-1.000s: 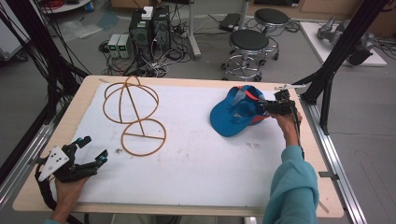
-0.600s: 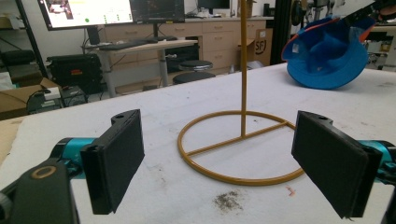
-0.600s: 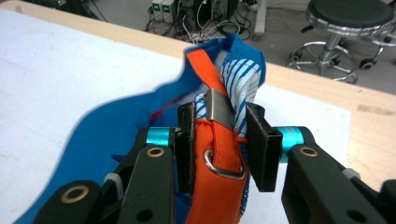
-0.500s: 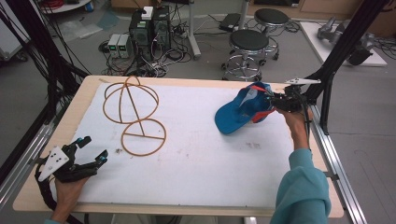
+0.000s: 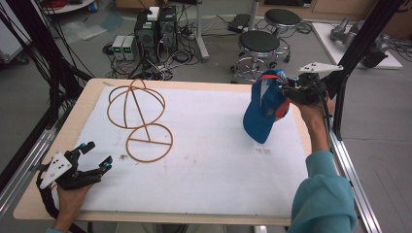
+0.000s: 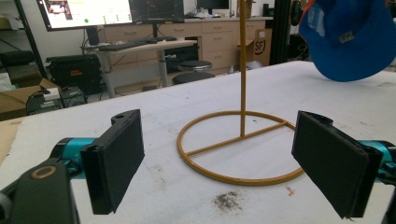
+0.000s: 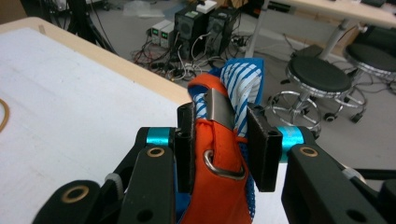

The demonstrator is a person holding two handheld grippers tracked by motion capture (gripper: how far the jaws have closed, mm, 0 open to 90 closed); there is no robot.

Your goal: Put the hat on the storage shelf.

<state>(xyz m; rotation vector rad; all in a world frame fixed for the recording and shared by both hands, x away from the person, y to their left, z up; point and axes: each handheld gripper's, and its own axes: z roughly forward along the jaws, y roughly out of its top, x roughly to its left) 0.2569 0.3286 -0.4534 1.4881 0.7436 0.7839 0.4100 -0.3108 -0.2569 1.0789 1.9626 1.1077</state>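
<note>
The right gripper (image 5: 287, 92) has its fingers clamped on the blue cap's (image 5: 261, 112) orange strap (image 7: 215, 186), cap dangling below them; left gripper (image 5: 94, 156) fingers gape empty facing the wire stand (image 5: 141, 121).

I see broad open table (image 5: 214, 165) between my two hands. The wire stand (image 5: 141, 121) blocks the far-left part, just ahead of my left gripper (image 5: 97, 158), whose jaws stand wide apart. The blue cap (image 5: 265, 109) hangs off the surface at the far right.
</note>
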